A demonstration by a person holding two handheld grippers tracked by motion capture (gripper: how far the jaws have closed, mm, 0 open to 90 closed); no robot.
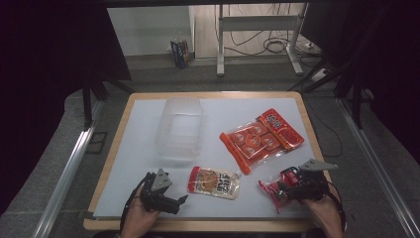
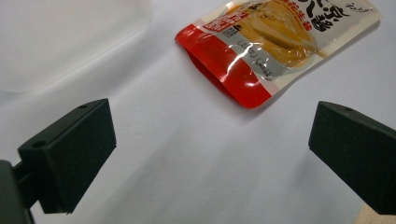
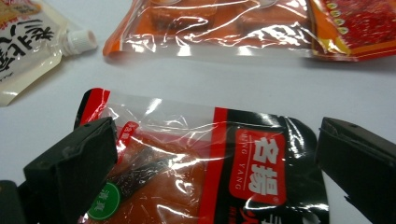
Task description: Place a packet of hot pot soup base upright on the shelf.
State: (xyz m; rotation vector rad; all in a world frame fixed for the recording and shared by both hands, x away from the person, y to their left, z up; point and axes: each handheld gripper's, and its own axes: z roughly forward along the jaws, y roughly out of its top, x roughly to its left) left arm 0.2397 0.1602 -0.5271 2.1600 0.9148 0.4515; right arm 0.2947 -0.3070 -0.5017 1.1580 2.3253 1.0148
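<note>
A white spout pouch with a red end point(image 1: 214, 182) point(image 2: 261, 46) lies flat near the table's front middle. My left gripper point(image 1: 181, 203) point(image 2: 210, 126) is just left of it, pointing toward it, jaws wide open over bare white table. A red and black snack packet with a clear window point(image 1: 267, 191) point(image 3: 261, 172) lies at the front right. My right gripper point(image 1: 281, 192) point(image 3: 215, 140) hovers over it, open, one jaw to each side of the packet, pads apart from it. The pouch's white cap point(image 3: 79, 42) is at upper left in the right gripper view.
A clear plastic container point(image 1: 179, 128) point(image 2: 60, 37) stands at centre back. Right of it lie an orange multi-pack point(image 1: 250, 141) point(image 3: 210, 23) and a red packet point(image 1: 280, 128) point(image 3: 359, 23). The white mat has a wooden table rim point(image 1: 119, 134) around it.
</note>
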